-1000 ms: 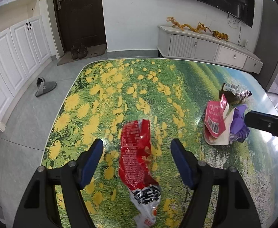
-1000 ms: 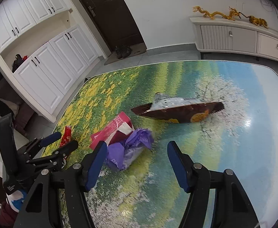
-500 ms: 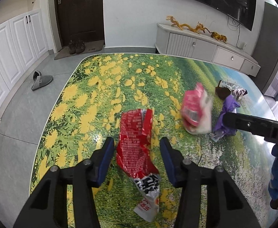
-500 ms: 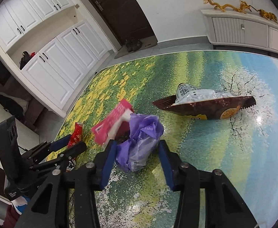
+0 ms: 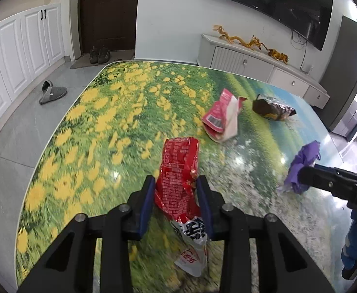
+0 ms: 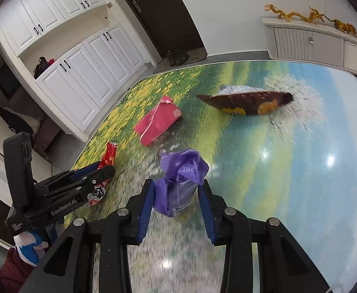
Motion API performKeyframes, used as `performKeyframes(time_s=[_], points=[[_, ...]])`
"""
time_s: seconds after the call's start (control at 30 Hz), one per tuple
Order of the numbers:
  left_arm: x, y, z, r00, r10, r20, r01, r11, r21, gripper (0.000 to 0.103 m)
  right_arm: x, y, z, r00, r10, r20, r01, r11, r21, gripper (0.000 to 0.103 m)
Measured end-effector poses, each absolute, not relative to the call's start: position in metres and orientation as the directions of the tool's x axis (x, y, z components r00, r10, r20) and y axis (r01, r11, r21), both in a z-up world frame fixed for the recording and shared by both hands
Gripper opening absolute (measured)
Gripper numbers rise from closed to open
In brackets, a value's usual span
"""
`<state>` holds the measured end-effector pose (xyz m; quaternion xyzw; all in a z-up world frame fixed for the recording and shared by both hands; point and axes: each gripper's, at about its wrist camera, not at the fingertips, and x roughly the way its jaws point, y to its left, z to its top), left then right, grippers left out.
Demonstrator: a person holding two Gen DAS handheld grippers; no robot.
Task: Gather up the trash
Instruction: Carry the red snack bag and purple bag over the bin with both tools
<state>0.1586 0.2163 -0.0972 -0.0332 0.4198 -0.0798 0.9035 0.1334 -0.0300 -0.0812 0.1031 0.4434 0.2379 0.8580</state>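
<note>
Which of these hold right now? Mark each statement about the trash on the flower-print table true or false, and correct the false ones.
1. The left gripper is closed on the crinkled red foil snack wrapper. True.
2. The right gripper holds the brown foil chip bag. False: it is closed on the crumpled purple plastic bag; the brown bag lies farther away on the flower-print table.
3. The pink paper packet lies free on the table, in neither gripper. True.
4. A trash bin stands on the table. False: none is visible in either view.
</note>
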Motion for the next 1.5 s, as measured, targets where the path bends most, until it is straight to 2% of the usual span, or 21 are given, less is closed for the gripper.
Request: performKeyframes(time_s=[0.33, 0.77, 1.17, 1.5], points=[[0.091, 0.194, -0.077, 0.658, -0.224, -0.718, 0.145, 0.974, -0.172, 0.033, 0.07, -0.067, -0.062, 0.534, 0.47, -0.703, -0.292, 0.883, 0.368, 0.034], [0.029, 0.156, -0.033, 0.703, -0.239, -0.669, 0.189, 0.971, -0.148, 0.033, 0.002, -0.131, -0.044, 0.626, 0.389, -0.676, -0.191, 0.917, 0.35, 0.034], [0.009, 0.117, -0.009, 0.716, -0.249, -0.652, 0.225, 0.967, -0.121, 0.033, -0.054, -0.207, -0.04, 0.704, 0.276, -0.654, -0.049, 0.938, 0.344, 0.034], [0.014, 0.073, -0.004, 0.691, -0.272, -0.67, 0.285, 0.954, -0.093, 0.033, -0.084, -0.269, -0.041, 0.757, 0.148, -0.636, 0.088, 0.942, 0.323, 0.034]])
